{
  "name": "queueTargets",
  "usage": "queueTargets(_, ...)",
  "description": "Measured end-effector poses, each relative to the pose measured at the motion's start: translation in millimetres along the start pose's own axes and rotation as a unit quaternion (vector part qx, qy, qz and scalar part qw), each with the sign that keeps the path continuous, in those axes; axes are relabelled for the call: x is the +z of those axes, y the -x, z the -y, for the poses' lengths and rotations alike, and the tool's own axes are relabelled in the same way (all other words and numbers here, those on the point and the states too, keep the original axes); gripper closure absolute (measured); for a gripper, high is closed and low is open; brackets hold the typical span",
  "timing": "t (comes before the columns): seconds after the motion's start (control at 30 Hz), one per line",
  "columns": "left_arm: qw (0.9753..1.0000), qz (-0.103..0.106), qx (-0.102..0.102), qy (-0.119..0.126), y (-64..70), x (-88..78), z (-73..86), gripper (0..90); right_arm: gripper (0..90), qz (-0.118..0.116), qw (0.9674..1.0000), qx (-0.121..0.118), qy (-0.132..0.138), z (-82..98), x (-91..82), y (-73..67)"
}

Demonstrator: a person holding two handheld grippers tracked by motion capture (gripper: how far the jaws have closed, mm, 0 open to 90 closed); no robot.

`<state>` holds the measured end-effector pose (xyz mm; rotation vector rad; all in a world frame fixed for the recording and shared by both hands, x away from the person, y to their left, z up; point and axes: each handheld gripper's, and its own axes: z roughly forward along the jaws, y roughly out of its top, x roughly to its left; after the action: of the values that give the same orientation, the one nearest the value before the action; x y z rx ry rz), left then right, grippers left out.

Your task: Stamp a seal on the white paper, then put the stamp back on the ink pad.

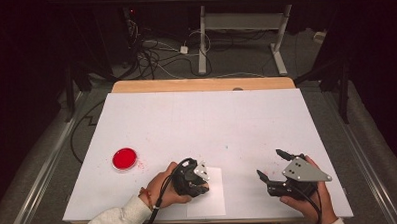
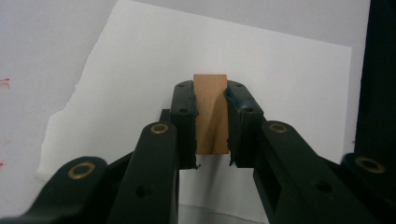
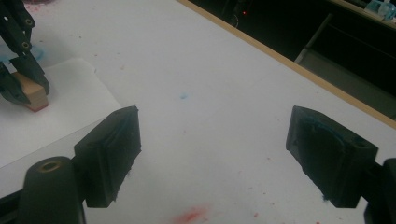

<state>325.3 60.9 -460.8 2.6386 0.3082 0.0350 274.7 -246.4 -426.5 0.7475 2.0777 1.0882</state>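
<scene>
A small wooden block point(image 2: 211, 116) stands on a white paper sheet point(image 2: 289, 84), and my left gripper point(image 2: 210, 93) is shut on it from both sides. In the right gripper view the wooden block point(image 3: 33, 91) shows a reddish underside that rests on the paper sheet point(image 3: 70, 107). From above, the left gripper point(image 1: 201, 186) points down onto the paper sheet point(image 1: 212, 201) near the table's front edge. My right gripper point(image 1: 269, 163) hovers to the right of it, open, nothing between its jaws. Its two pads point(image 3: 119, 140) stand far apart over bare table.
A round red dish point(image 1: 124, 158) sits at the left of the white tabletop point(image 1: 201, 117). Faint red and blue paint specks point(image 3: 189, 215) mark the surface. A wooden strip point(image 1: 200, 85) runs along the far edge; cables and a desk frame lie on the floor beyond.
</scene>
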Motion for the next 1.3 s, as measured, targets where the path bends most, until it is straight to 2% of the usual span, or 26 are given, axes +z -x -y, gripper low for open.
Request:
queueTargets(0.87, 1.0000, -0.001, -0.005, 0.007, 0.5, 0.4, 2.3, 73.8, 18.7, -0.005, 1.0000, -0.001, -0.008, -1.4, 1.3, -0.8)
queueTargets(1.07, 0.9997, -0.025, 0.001, 0.004, 6.0, -2.0, 1.3, 73.8, 18.7, -0.005, 1.0000, 0.002, -0.005, -1.3, 0.9, 0.6)
queueTargets(1.13, 0.9996, -0.021, -0.002, 0.019, 5.4, -7.9, 1.8, 73.8, 18.7, -0.004, 1.0000, 0.002, -0.003, -1.4, 0.1, 1.0)
queueTargets(1.3, 0.9986, -0.026, -0.002, 0.047, 7.9, -27.3, 0.2, 73.8, 18.7, -0.006, 1.0000, 0.003, -0.002, -1.2, 0.4, 1.2)
